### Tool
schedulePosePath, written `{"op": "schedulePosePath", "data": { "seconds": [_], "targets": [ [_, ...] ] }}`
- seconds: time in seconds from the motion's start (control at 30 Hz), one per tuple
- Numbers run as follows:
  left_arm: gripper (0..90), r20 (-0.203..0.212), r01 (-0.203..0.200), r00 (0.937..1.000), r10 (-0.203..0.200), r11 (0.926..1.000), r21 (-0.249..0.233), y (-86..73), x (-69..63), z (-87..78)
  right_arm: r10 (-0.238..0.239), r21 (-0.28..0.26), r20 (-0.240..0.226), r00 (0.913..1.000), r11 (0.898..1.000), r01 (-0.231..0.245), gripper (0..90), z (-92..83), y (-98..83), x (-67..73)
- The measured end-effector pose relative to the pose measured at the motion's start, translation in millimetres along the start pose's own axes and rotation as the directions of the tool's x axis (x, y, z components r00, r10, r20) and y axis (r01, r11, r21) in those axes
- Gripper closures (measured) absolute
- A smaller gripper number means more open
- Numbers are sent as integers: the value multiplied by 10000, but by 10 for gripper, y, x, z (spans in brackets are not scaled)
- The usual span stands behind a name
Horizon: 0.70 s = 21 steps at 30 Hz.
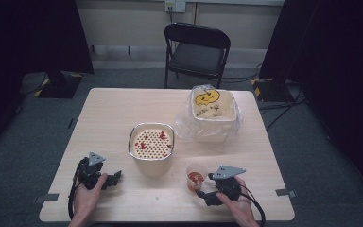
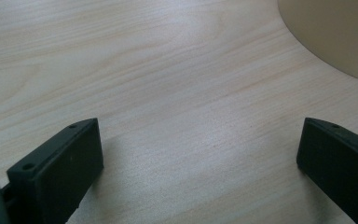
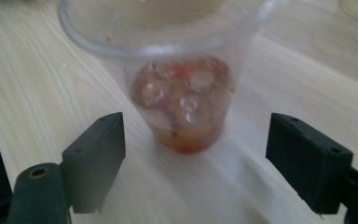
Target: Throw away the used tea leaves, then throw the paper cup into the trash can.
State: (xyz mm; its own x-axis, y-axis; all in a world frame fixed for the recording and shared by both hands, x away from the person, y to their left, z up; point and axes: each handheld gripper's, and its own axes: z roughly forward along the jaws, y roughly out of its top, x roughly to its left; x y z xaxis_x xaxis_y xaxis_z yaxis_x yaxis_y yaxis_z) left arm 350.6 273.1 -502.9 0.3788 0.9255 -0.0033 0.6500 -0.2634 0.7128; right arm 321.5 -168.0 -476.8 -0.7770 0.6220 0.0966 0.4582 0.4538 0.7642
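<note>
A small clear plastic cup (image 1: 195,177) with red and pale food bits at its bottom stands near the table's front right. In the right gripper view the cup (image 3: 186,93) stands upright just ahead of my right gripper (image 3: 196,154), whose jaws are wide apart on either side of it without touching. In the high view my right gripper (image 1: 204,186) points left at the cup. My left gripper (image 1: 116,178) rests low at the front left, open over bare wood (image 2: 200,140), with nothing between its jaws.
A beige container (image 1: 151,156) with a perforated insert holding red bits stands mid-table, and its wall (image 2: 335,32) is just ahead of the left gripper. A bag-lined bin (image 1: 212,124) sits at the back right. A black folding chair (image 1: 196,52) stands behind the wooden table (image 1: 108,113).
</note>
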Motion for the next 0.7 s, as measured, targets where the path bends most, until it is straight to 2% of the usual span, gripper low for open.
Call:
{"op": "schedulePosePath", "data": {
  "seconds": [0.13,0.3,0.43,0.5,0.63,0.7],
  "targets": [
    [0,-1,5,10000,-5,10000,4,0,0,0,193,-198,-112,9997,9996,-196,209,57,69,-1],
    [0,-22,-25,10000,25,10000,6,0,2,-1,106,-95,-12,9999,9999,-106,225,152,115,15],
    [0,-5,-2,10000,2,10000,4,0,0,0,-135,-252,204,9997,9996,140,244,184,133,45],
    [0,-20,-29,10000,29,10000,3,0,2,-1,-145,-324,39,9999,9994,146,283,209,135,44],
    [0,-4,-23,10000,23,10000,3,0,2,-1,-262,-119,-46,9996,9996,262,353,258,132,47],
    [0,7,5,10000,-5,10000,-1,-1,1,-1,-431,-115,72,9990,9990,432,373,269,145,58]
  ]
}}
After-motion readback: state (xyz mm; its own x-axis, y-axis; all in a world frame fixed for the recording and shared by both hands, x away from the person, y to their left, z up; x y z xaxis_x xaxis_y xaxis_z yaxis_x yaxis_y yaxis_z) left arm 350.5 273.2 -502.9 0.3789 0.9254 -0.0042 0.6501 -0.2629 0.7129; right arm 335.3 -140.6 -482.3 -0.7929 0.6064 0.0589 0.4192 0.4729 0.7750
